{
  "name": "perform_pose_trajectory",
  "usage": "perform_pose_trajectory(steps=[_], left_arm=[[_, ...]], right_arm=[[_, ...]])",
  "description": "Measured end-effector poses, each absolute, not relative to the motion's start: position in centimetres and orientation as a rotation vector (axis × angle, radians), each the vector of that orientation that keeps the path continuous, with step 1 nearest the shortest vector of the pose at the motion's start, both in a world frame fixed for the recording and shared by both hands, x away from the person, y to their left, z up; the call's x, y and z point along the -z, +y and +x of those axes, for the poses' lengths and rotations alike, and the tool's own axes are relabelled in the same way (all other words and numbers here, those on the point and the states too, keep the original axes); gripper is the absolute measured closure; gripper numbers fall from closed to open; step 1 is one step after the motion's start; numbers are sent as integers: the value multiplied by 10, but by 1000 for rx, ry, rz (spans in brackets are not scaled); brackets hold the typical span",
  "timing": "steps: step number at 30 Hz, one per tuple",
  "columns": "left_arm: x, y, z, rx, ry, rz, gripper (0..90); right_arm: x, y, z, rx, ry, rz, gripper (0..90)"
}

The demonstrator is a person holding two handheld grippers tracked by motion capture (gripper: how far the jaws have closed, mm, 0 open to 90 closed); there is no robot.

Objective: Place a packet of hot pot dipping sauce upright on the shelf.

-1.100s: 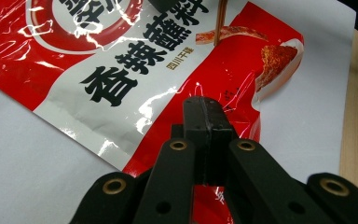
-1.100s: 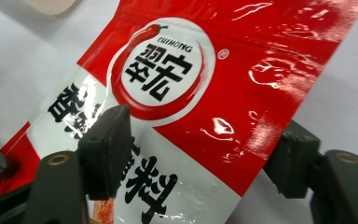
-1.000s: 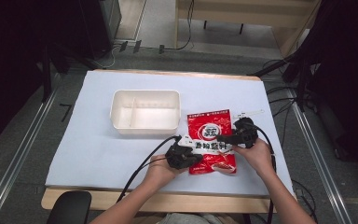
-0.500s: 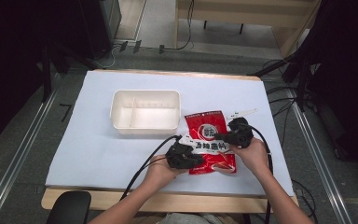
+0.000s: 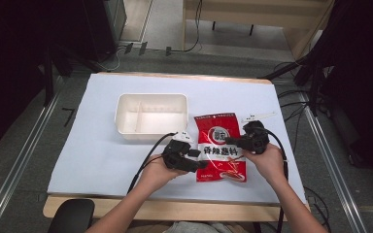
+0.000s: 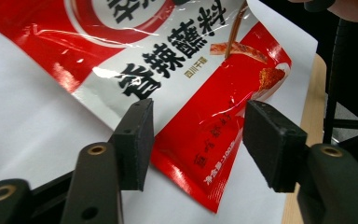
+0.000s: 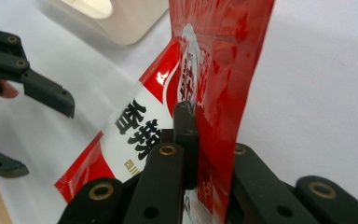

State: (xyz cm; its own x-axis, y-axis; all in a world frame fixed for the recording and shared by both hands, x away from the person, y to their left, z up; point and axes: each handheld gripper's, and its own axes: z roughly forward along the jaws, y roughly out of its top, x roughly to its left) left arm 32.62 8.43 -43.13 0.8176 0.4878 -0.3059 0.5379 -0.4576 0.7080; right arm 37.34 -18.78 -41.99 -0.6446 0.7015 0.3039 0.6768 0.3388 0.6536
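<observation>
A red and white snack packet (image 5: 221,145) with black lettering lies on the white table cover, in front of and to the right of the tray. My right gripper (image 5: 230,141) is shut on the packet's right edge. In the right gripper view the jaws (image 7: 209,126) pinch the red film (image 7: 223,46), which stands up folded between them. My left gripper (image 5: 197,161) sits at the packet's lower left. Its jaws have just been opening, and in the left gripper view the pads (image 6: 137,140) stand wide apart above the packet's corner (image 6: 205,140) without touching it.
A white, divided tray (image 5: 150,98) stands behind and left of the packet, and its corner (image 7: 121,23) appears in the right gripper view. A small white strip (image 5: 257,116) lies behind the right hand. The table's wooden front edge (image 5: 175,208) is near the forearms.
The left gripper's jaws have spread off the packet's left side. The right gripper has closed on the right edge and lifted it slightly. Both hands have risen a little.
</observation>
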Motion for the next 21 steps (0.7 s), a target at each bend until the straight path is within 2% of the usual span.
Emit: perform_pose_trajectory(steps=[13, 21], left_arm=[[413, 122, 320, 6, 689, 2129, 382], [408, 144, 320, 27, 700, 2120, 380]], right_arm=[[402, -194, 366, -1273, 2531, 1311, 900], [389, -204, 361, -1293, 2518, 1287, 900]])
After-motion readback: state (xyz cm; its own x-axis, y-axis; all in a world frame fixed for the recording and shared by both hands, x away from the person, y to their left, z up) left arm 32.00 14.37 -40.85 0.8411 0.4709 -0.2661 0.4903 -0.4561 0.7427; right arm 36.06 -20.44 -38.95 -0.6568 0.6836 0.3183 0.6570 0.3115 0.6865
